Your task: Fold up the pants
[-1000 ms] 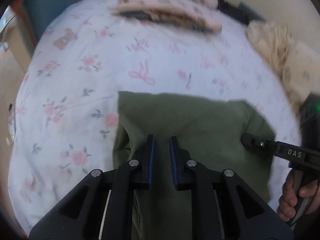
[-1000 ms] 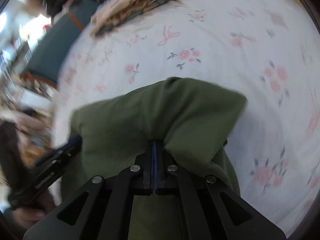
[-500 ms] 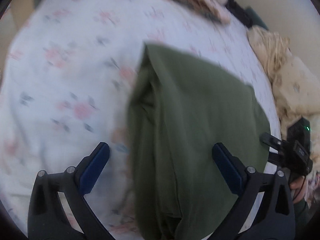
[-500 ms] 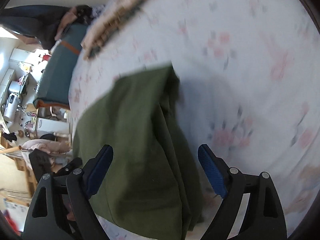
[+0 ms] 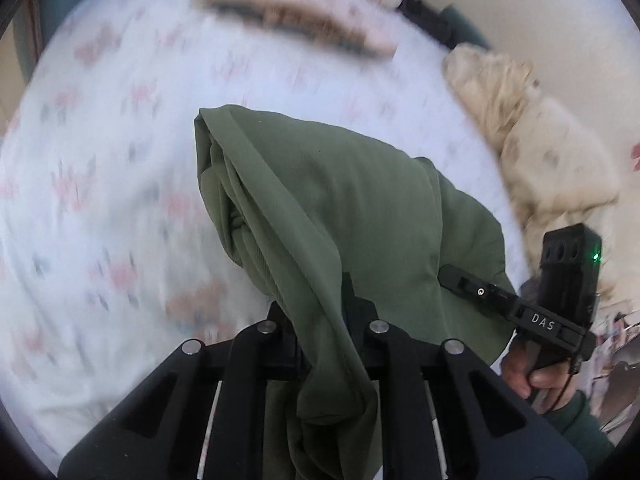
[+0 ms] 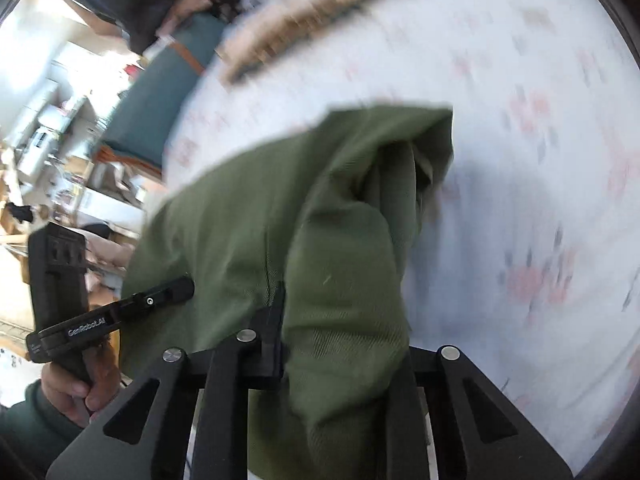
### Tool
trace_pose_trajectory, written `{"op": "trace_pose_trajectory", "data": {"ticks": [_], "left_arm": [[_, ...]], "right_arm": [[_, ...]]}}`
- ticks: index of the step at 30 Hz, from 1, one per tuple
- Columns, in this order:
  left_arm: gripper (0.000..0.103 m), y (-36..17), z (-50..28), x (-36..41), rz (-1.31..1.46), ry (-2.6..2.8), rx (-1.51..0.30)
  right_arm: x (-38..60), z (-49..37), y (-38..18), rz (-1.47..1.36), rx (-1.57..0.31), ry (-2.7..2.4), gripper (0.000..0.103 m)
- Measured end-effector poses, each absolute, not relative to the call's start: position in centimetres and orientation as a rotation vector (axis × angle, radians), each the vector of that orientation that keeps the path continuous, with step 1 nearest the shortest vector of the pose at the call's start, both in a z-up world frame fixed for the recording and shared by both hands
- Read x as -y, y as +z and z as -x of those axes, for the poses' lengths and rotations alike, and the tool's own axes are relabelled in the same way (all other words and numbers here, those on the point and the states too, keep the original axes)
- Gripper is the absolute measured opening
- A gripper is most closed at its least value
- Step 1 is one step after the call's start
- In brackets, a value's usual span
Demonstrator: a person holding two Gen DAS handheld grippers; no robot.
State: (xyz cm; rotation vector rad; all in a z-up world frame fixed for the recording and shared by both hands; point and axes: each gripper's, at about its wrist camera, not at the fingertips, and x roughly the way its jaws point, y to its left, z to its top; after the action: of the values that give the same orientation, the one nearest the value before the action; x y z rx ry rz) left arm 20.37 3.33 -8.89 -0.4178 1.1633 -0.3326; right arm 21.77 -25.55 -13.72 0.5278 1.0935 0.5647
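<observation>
Both grippers, the left gripper (image 5: 320, 312) and the right gripper (image 6: 304, 312), have their fingers clenched on the near edge of the pants (image 5: 340, 200), a soft, limp, olive twill bundle draped over them above the bed (image 5: 100, 200), its far fold sagging toward twelve o'clock. Light and floppy; corners look best to hold.

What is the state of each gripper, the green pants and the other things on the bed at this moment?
Left gripper: shut on the olive green fabric pants.
Right gripper: shut on the pants too.
Olive green fabric pants: bunched in folds, draped over both grippers.
White floral bedsheet: spread flat.
Beige folded garments: stacked at the far edge, blurred.
Cream fluffy blanket: crumpled.
</observation>
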Motion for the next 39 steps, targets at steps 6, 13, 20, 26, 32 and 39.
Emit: {"op": "trace_pose_trajectory", "data": {"ticks": [6,13,20,26,32,39], "left_arm": [[0.011,-2.8,-30.7,-3.9,0.344,-0.328,-1.022],[0.011,-0.9,-47.1,-2.8,0.266,-0.27,-0.944],[0.016,-5.2,-58.1,-3.4,0.149,-0.123,-0.947],[0.058,-9.6,-59.7,-3.1,0.047,-0.019,-0.997],[0.071,-7.8,-56.9,-6.1,0.074,0.038,-0.879],[0.005,-6.1,-52.8,-3.7,0.077,-0.103,-0.747]], "right_arm": [[25.2,-30.3,-8.1,-0.527,-0.927,0.59,0.02],[22.5,-46.4,-4.3,-0.383,-0.833,0.55,0.02],[18.3,-58.1,-7.6,-0.242,-0.91,0.438,0.021],[18.6,-60.1,-12.4,-0.071,-1.001,0.273,0.06],[23.2,-58.9,-11.5,-0.151,-0.921,0.18,0.073],[21.5,-54.4,-8.4,-0.142,-0.746,0.327,0.044]]}}
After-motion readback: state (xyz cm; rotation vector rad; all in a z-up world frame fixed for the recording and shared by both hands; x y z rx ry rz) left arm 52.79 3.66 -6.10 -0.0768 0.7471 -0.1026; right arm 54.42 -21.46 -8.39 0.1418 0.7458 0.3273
